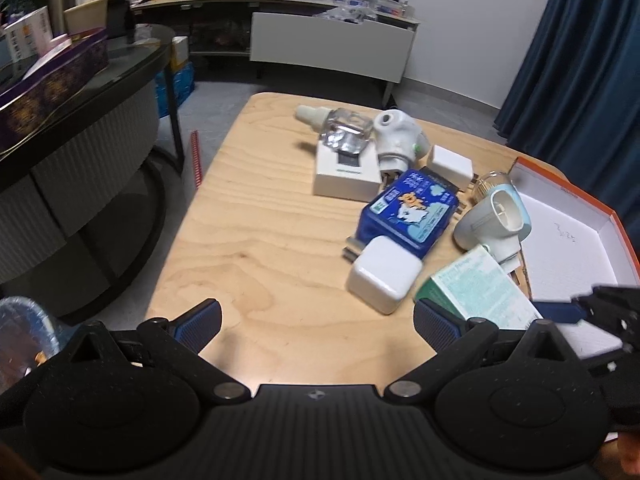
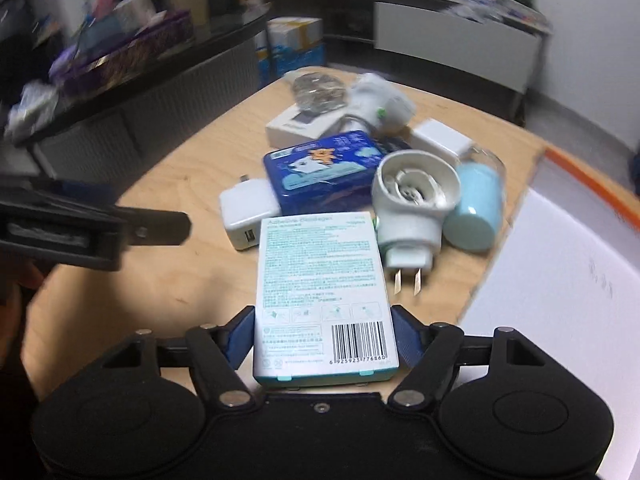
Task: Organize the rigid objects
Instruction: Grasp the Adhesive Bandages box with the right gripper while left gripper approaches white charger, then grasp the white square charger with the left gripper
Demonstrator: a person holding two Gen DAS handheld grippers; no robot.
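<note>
A white-and-teal bandage box [image 2: 324, 292] lies flat between the blue pads of my right gripper [image 2: 324, 336], which is shut on its two long sides. In the left wrist view this box [image 1: 480, 296] sits at the pile's near right, with one right finger [image 1: 558, 312] beside it. Behind it lie a blue tin [image 2: 324, 168], a white charger cube [image 2: 248, 212], a white plug-in device [image 2: 412, 200] and a light-blue cylinder [image 2: 476, 208]. My left gripper [image 1: 316, 312] is open over bare table [image 1: 260, 220], nothing between its fingers.
An orange-rimmed white tray [image 1: 568, 240] sits at the table's right. Farther back lie a flat white box [image 1: 346, 176], a glass bottle [image 1: 344, 120], another white plug-in [image 1: 400, 136] and a second white cube [image 1: 450, 166]. A dark counter [image 1: 80, 120] stands left.
</note>
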